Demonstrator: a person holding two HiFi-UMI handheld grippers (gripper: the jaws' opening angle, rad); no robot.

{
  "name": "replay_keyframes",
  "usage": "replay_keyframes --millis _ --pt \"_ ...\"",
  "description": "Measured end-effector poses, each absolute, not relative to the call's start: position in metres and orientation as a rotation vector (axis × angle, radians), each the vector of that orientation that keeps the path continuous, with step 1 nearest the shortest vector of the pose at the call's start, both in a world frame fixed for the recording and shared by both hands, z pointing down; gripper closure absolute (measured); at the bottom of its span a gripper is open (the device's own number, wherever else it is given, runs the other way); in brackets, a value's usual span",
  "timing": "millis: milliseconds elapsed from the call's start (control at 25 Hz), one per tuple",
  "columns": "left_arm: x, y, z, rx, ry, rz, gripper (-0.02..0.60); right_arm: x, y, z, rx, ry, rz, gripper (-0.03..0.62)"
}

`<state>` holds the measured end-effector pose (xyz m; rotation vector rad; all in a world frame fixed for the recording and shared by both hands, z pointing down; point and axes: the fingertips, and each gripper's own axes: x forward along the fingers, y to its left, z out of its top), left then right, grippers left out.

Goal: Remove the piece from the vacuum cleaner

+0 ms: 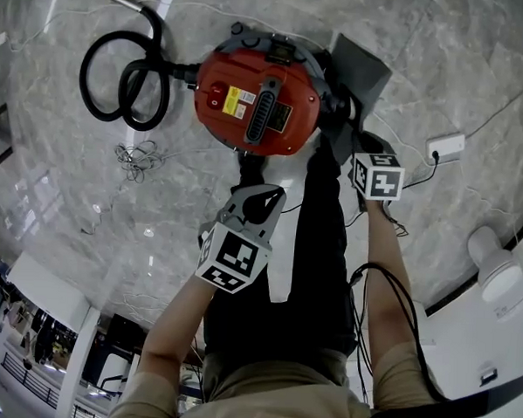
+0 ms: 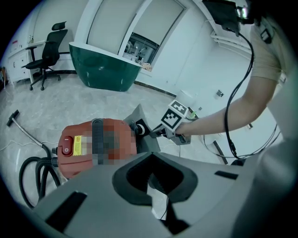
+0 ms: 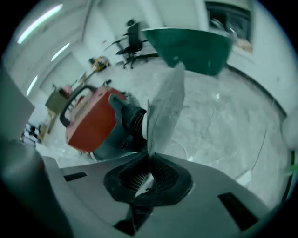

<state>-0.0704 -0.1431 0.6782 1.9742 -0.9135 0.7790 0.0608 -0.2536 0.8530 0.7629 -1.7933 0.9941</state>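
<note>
At the upper left of the head view, the black hose (image 1: 86,72) lies coiled on the marble floor (image 1: 52,201). A small tangle of loose wire (image 1: 137,158) sits just below it. The hose runs right into the red vacuum cleaner (image 1: 258,99), which sits top centre.

Below the vacuum, your left gripper (image 1: 271,194) hangs clear of the red body and points up towards it. Its own view shows the jaws drawn together with nothing between them. Past them are the vacuum and, further off, a green counter (image 2: 104,67) and an office chair (image 2: 49,51).

Moving right, your dark trouser leg (image 1: 320,250) stands between the two grippers, right up against the machine's near side.

Then comes the grey flat piece (image 1: 365,69), the part to come off. It sticks out from the vacuum's upper right edge, still beside the body. Your right gripper (image 3: 150,160) has it: the jaws are pinched nearly closed on the thin panel's edge. In that gripper's view the panel rises straight up from the pads and blocks part of the floor beyond. A black ribbed connector (image 3: 132,118) sits just to its left, against the red shell.

A black cable (image 1: 397,289) trails along your right arm. Further right a white wall socket (image 1: 446,146) lies on the floor, and a white rounded unit (image 1: 497,260) sits by the right edge.
</note>
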Motion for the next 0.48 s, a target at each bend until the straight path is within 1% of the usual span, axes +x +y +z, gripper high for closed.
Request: replay_keyframes --millis 40,120,240,360,480 --pt "-0.072 -0.145 0.680 1.981 -0.913 0.789 0.577 0.060 -0.252 0.855 0.748 -1.791 0.915 0.571" --pt "-0.072 -0.152 0.682 2.000 -0.916 0.802 0.577 0.058 -0.251 0.859 0.770 -1.788 0.893 0.571" --pt "-0.070 -0.163 0.679 2.021 -0.927 0.789 0.577 0.067 -0.254 0.861 0.764 -1.794 0.751 0.571" --pt "-0.073 -0.164 0.679 2.022 -0.928 0.794 0.577 0.077 -0.262 0.864 0.847 -1.767 0.878 0.571" --pt "-0.069 -0.162 0.683 2.015 -0.919 0.798 0.577 0.074 -0.261 0.865 0.826 -1.767 0.924 0.571"
